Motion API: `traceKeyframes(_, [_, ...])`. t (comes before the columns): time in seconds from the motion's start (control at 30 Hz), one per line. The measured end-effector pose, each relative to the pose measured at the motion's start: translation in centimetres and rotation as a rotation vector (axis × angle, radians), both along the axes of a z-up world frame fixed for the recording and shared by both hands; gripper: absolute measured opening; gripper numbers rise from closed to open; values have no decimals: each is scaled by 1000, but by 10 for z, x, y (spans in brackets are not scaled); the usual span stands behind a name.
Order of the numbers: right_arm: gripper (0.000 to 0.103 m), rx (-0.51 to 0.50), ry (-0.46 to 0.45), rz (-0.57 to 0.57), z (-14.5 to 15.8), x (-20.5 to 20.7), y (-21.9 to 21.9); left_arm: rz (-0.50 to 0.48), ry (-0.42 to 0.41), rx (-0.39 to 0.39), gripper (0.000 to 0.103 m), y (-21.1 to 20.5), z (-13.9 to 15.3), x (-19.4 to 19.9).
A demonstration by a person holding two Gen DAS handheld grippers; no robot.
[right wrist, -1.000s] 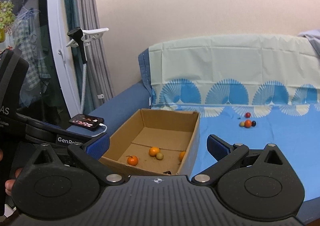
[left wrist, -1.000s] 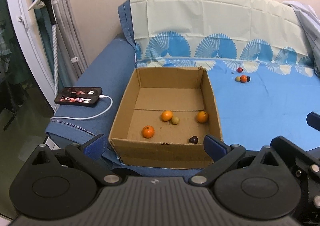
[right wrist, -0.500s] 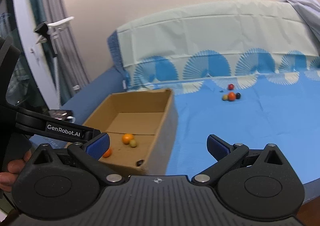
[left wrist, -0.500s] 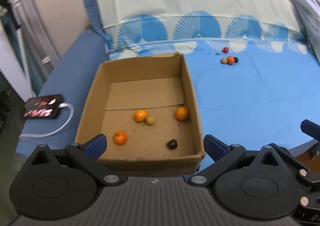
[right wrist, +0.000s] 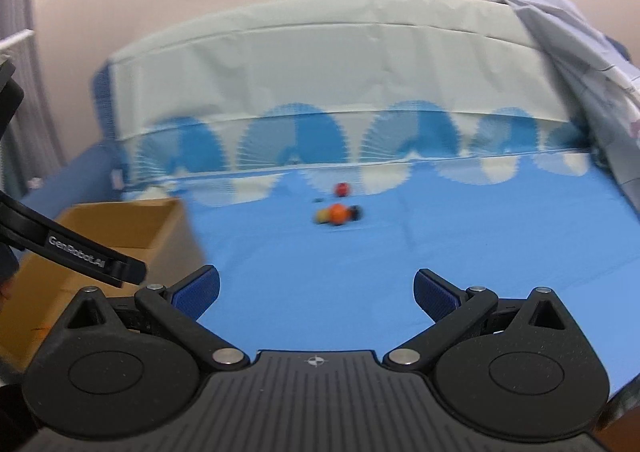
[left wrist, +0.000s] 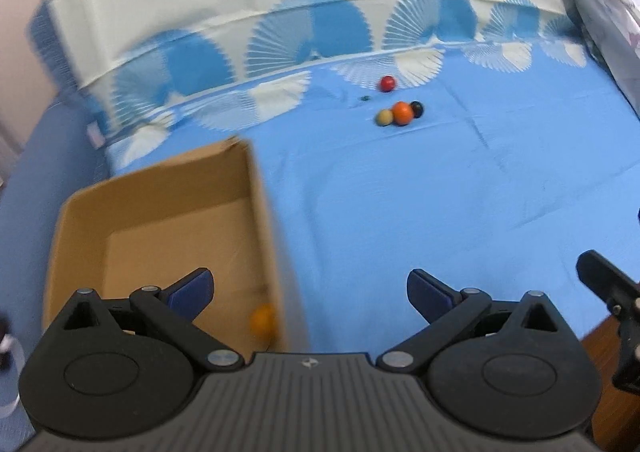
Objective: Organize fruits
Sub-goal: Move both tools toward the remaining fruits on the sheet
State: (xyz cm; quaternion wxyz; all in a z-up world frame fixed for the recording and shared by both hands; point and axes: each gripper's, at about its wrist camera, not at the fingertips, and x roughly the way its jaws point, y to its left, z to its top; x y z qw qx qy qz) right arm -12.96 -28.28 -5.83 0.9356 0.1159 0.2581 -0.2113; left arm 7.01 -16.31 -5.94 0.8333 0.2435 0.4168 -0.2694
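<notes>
Broadly, my blue sheet (left wrist: 400, 211) carries everything: the cardboard box (left wrist: 256, 211) sits at its left edge as the collecting place, I judge, with one orange (left wrist: 262, 322) showing inside. Well apart, near the patterned backrest, four loose fruits wait: an orange one (left wrist: 402, 112) touching a pale one (left wrist: 385, 117) and a dark one (left wrist: 417, 107), a red one (left wrist: 387, 83) just behind. My left gripper (left wrist: 310, 286) and right gripper (right wrist: 316, 288) both have fingers spread, holding nothing. "GenRobot.AI" reads on the left tool.
</notes>
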Motion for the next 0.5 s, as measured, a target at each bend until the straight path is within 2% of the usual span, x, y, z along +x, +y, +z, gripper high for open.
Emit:
traceKeyframes(0.27, [102, -80, 87, -44, -57, 92, -109, -128, 37, -5, 103, -121, -63, 107])
traceKeyframes(0.4, [102, -70, 141, -6, -97, 145, -156, -194, 37, 27, 103, -168, -101, 153])
traceKeyframes(0.5, [102, -100, 174, 37, -125, 180, -175, -232, 46, 54, 102, -195, -126, 181])
